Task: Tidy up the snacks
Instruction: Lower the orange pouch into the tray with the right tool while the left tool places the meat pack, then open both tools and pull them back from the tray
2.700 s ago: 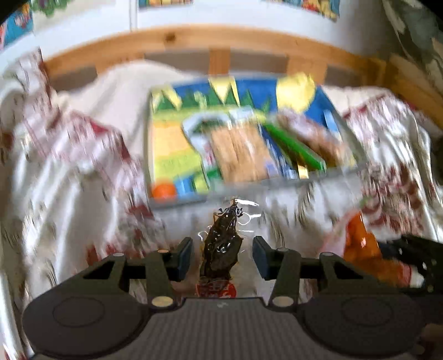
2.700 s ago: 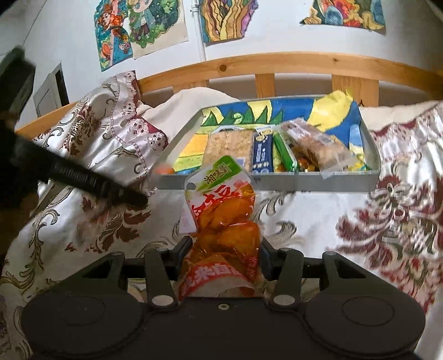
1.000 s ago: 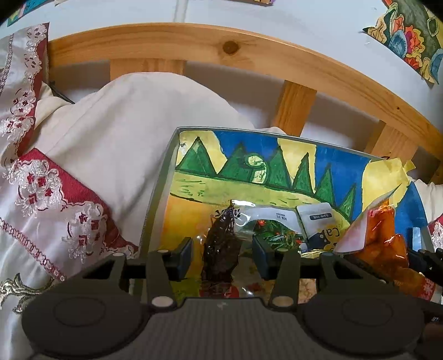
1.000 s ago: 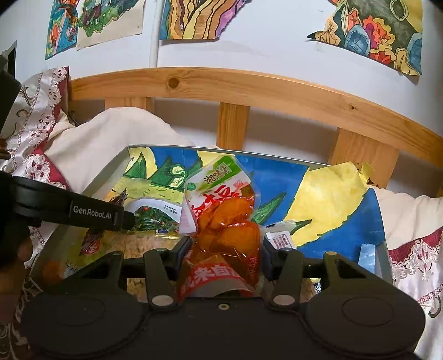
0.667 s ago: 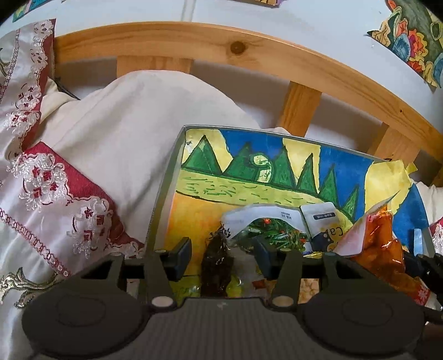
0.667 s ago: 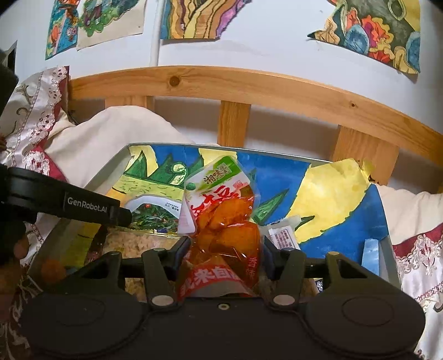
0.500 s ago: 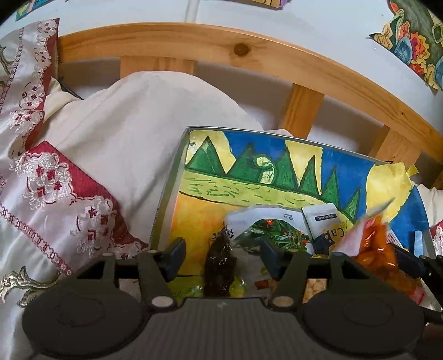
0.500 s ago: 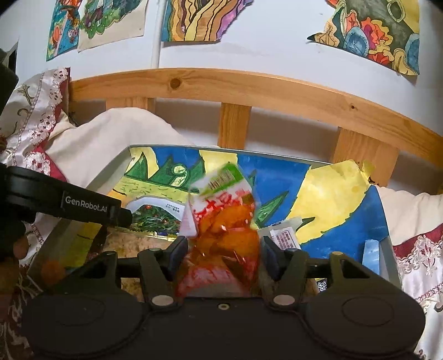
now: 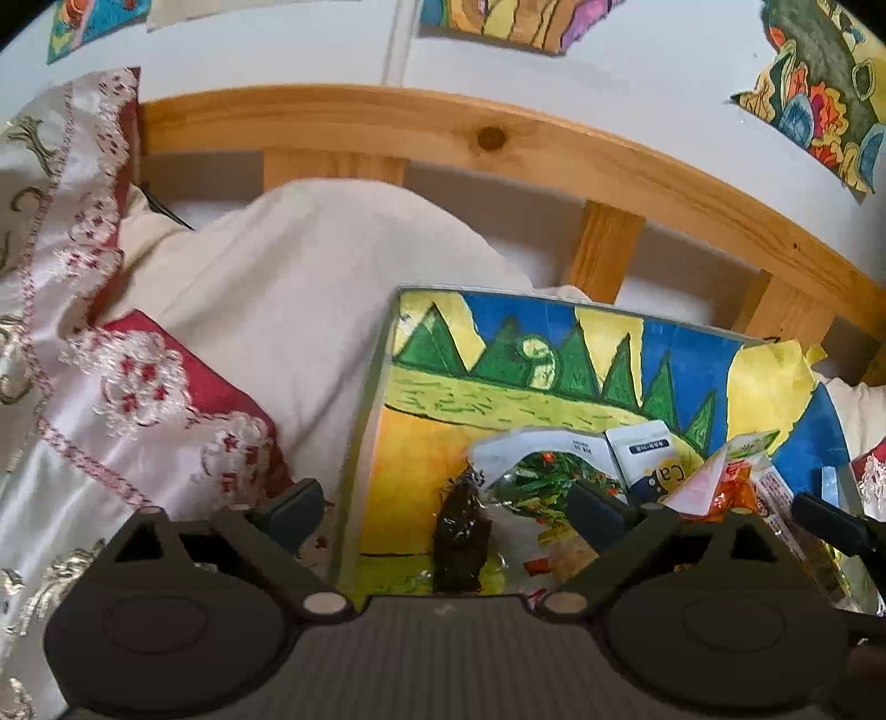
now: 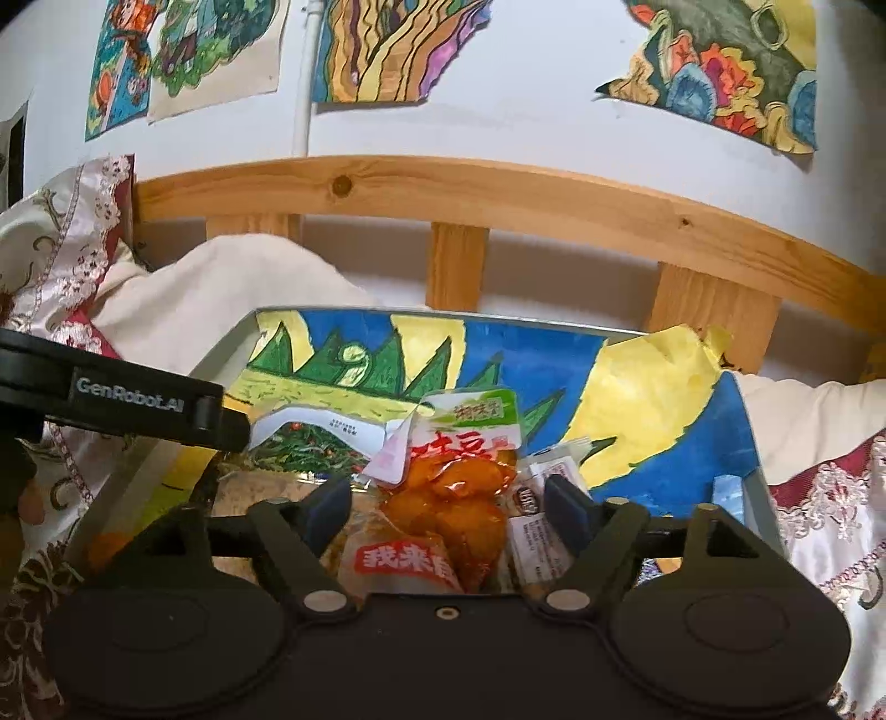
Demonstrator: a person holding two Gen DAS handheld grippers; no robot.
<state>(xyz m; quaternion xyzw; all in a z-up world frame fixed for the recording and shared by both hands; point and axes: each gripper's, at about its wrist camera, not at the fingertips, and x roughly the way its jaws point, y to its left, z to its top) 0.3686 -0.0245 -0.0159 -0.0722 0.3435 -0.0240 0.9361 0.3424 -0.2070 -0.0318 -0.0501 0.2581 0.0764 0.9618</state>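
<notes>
A grey tray [image 9: 365, 410] lined with a painted picture lies on the bed and holds several snack packets; it also shows in the right wrist view [image 10: 745, 421]. My left gripper [image 9: 446, 507] is open wide over the tray's left side. A dark brown snack packet [image 9: 459, 534] lies in the tray between its fingers, not gripped. My right gripper [image 10: 448, 507] is open over the tray's middle. An orange snack packet [image 10: 457, 493] lies on the other packets between its fingers, not gripped; it also shows in the left wrist view [image 9: 733, 487].
A wooden headboard [image 10: 498, 194] runs behind the tray. A cream pillow [image 9: 288, 277] and a red-patterned bedspread [image 9: 138, 387] lie to the tray's left. The left gripper's arm [image 10: 127, 396] crosses the left of the right wrist view. Paintings hang on the wall [image 10: 387, 50].
Both grippers have opened wide. The dark packet and the orange packet have dropped from the fingers and now lie in the tray.
</notes>
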